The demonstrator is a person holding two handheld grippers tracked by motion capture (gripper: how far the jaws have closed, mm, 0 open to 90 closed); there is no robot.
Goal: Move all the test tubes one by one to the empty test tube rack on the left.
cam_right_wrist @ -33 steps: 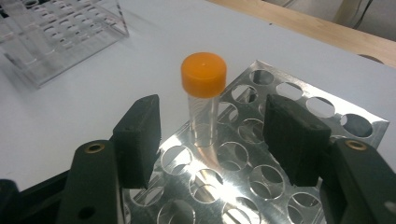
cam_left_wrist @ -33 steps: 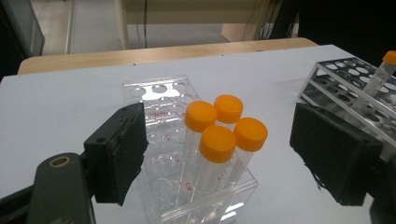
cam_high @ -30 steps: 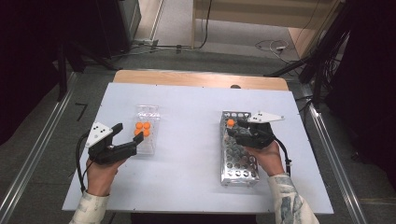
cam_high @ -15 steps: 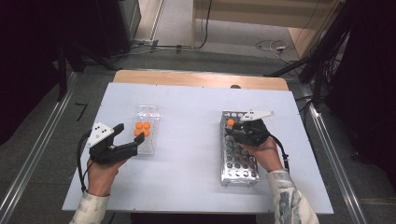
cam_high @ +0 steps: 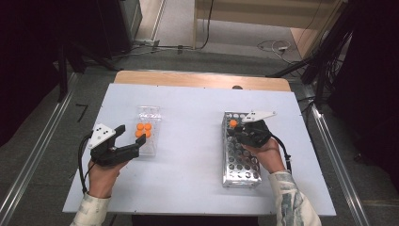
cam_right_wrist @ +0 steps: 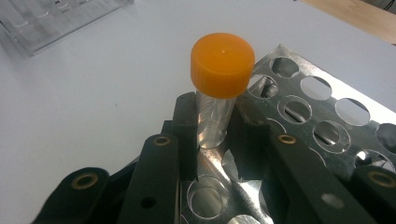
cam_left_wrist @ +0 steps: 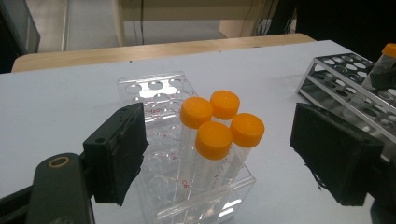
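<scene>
Up close, right tool [cam_right_wrist: 212, 135] just clamped on orange-capped tube [cam_right_wrist: 219, 88], metal rack [cam_right_wrist: 327, 121], left tool [cam_left_wrist: 233, 158] open.

A clear plastic tube with an orange screw cap [cam_right_wrist: 222, 64] stands upright in a corner hole of a shiny metal rack [cam_right_wrist: 327, 116] on the white worktop [cam_high: 193, 160]. Four more orange-capped tubes [cam_left_wrist: 219, 126] stand clustered together in a clear plastic rack [cam_left_wrist: 154, 93], well apart to the left.
</scene>
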